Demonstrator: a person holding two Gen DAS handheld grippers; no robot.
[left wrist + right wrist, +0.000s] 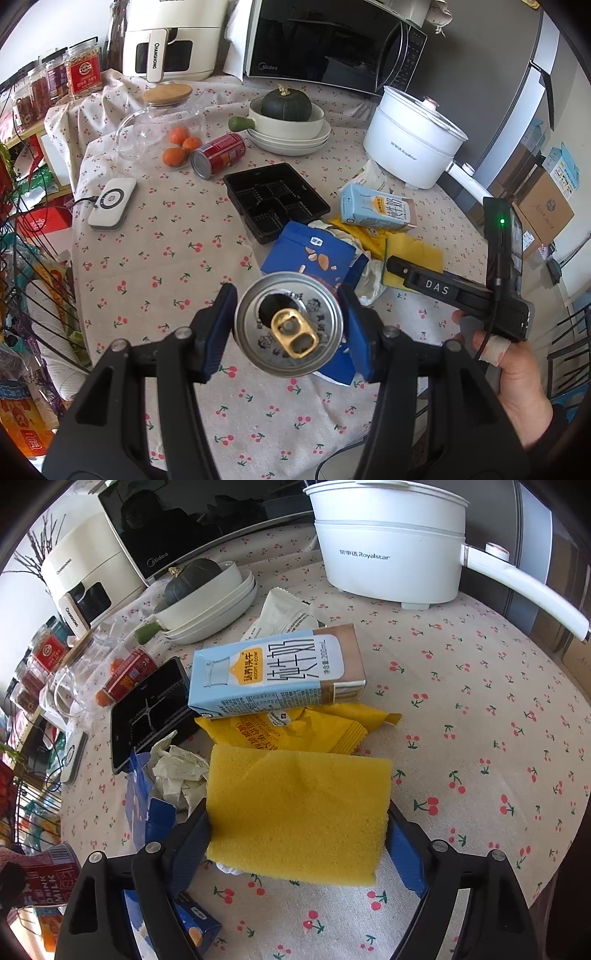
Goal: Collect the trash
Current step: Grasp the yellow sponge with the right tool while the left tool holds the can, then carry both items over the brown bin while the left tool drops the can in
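Your left gripper (288, 328) is clamped on an opened silver can (289, 325), its blue pads pressing the can's sides and the gold pull tab facing the camera, above the cherry-print tablecloth (166, 266) toward its near edge. Your right gripper (299, 834) has a yellow sponge (299, 812) between its jaws; both blue pads meet the sponge's side edges, so it is gripping the sponge. Your right hand (517, 373) shows at the cloth's right edge. Just beyond the sponge lies a yellow snack wrapper (295, 727), and a light blue milk carton (273, 672) lies on its side, resting partly on that wrapper. Beside the sponge toward the left are crumpled white paper (177, 771) and a torn blue box (310, 254). A black plastic tray (275, 199) sits near the middle, a red can (219, 155) lies on its side beyond it, and a white electric pot (391, 554) stands at the far right edge.
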